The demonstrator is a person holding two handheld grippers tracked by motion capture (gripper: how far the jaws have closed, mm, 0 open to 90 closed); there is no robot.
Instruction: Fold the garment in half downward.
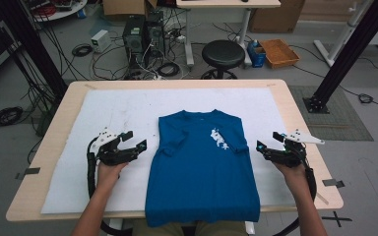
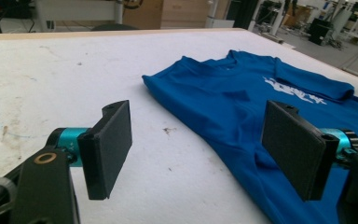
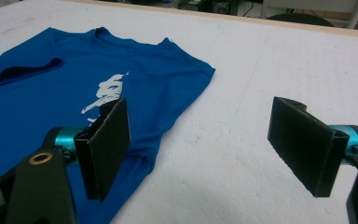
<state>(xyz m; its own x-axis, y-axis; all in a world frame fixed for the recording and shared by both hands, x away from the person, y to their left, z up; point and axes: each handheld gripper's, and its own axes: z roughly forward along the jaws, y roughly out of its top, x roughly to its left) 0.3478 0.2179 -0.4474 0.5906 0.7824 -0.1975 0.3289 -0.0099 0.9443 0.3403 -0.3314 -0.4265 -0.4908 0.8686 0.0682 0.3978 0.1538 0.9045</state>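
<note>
A blue T-shirt (image 1: 202, 167) with a white print lies flat in the middle of the white mat (image 1: 108, 113), both sleeves folded inward, its hem hanging over the table's near edge. My left gripper (image 1: 134, 139) hovers just left of the shirt, jaws wide apart and empty. In the left gripper view the gripper (image 2: 200, 149) looks across the mat at the T-shirt (image 2: 242, 98). My right gripper (image 1: 267, 141) sits just right of the shirt, also open with nothing between its jaws. The right gripper view has its gripper (image 3: 209, 149) over the T-shirt's (image 3: 51, 93) edge and bare mat.
The mat covers a wooden table (image 1: 295, 118). Beyond the far edge stand a black stool (image 1: 223, 54), computer towers (image 1: 142, 34) with cables on the floor, and an orange tray (image 1: 279, 52). Black frame posts (image 1: 349, 49) rise at both sides.
</note>
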